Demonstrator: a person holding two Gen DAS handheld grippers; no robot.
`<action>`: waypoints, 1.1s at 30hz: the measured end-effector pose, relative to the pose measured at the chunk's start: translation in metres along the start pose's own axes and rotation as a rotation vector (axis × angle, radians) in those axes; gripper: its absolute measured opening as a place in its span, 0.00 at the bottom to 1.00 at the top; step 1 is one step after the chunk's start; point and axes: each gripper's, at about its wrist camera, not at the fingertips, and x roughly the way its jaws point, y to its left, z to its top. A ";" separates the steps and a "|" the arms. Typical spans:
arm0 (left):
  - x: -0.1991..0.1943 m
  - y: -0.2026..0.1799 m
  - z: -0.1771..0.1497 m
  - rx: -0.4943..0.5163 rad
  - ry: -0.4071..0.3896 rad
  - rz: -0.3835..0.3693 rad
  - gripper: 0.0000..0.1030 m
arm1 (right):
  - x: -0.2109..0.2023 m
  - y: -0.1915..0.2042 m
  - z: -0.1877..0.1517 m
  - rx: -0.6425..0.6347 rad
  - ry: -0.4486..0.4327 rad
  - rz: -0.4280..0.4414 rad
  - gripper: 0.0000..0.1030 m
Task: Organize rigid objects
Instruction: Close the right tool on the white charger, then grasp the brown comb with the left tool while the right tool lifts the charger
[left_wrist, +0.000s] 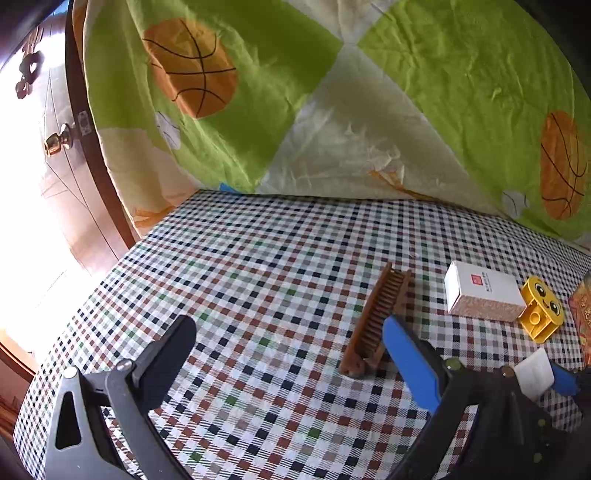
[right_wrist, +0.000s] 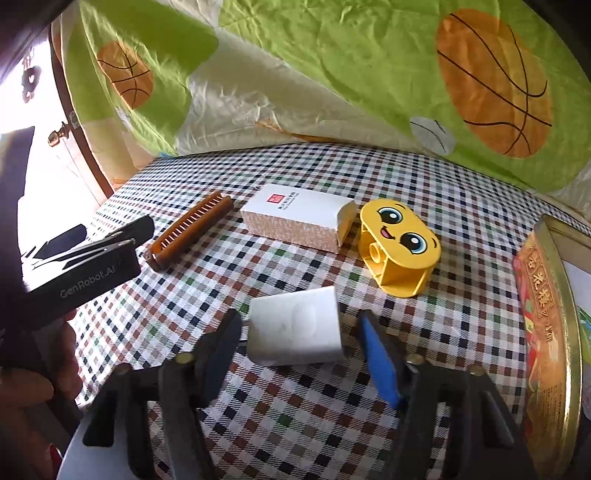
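While white charger (right_wrist: 295, 326) sits between right hand-held gripper (right_wrist: 299, 345) fingers; untouched.

Both wrist views look steeply down, close over the checked tablecloth (left_wrist: 258, 277), sharing the comb (left_wrist: 376, 317) and yellow block (right_wrist: 399, 247).

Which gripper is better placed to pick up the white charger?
Right. The right gripper already brackets the white charger, fingers either side. The left gripper stands open beside the brown comb, away from it.
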 end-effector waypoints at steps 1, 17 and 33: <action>0.002 0.000 0.000 -0.001 0.005 -0.005 0.99 | 0.000 0.001 0.001 -0.003 0.000 -0.003 0.55; 0.054 -0.055 0.021 0.164 0.113 -0.114 0.76 | -0.034 -0.036 -0.003 0.168 -0.159 0.116 0.53; 0.024 -0.042 0.016 0.066 0.012 -0.209 0.23 | -0.056 -0.041 -0.007 0.147 -0.277 0.056 0.53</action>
